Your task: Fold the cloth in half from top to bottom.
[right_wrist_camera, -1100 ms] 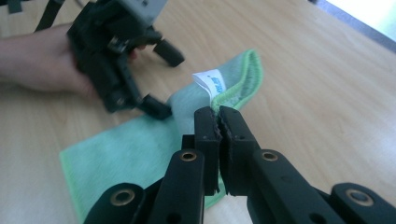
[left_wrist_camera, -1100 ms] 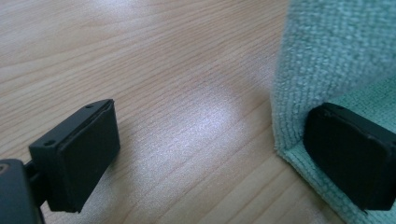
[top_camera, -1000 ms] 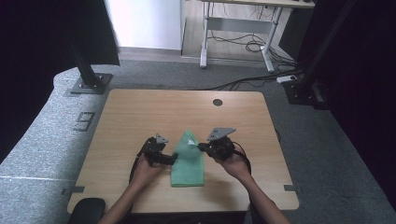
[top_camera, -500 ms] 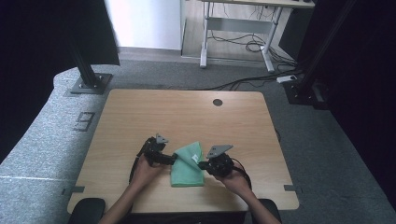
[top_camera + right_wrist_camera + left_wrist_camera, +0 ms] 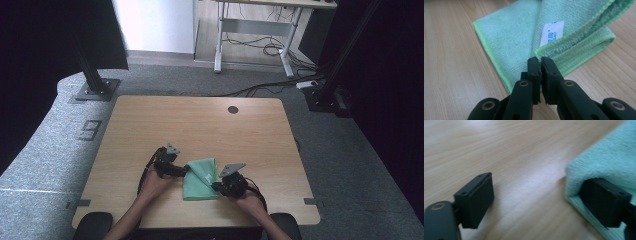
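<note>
Closest in, the right gripper (image 5: 540, 62) has its jaws pinched tight on a corner of the green cloth (image 5: 519, 37), right at the stitched hem, with the white label (image 5: 552, 32) just past the tips. In the high view that gripper (image 5: 216, 186) sits at the cloth's (image 5: 200, 179) right edge near the person, so the fold it carries hangs off that side and would lay over toward the left.

The left gripper (image 5: 184, 171) is at the opposite edge. Its jaws are spread wide but have just been closing a bit; in its own view one pad (image 5: 477, 197) sits on bare wood and the other (image 5: 605, 201) is tucked under the cloth's (image 5: 609, 157) folded edge, not squeezing anything yet. Both hands are about equally near, one per side.

The cloth lies on the near middle of the table (image 5: 200, 125), long axis running away from the person, already doubled over. My guess is the next bit depends on the left jaws catching that edge while the right drags its corner across.

Table's a light wood top with a cable hole (image 5: 233, 109) at the far side. Beyond it, grey carpet (image 5: 350, 165), a white desk frame (image 5: 250, 35) with loose cables and black stands on either side.
</note>
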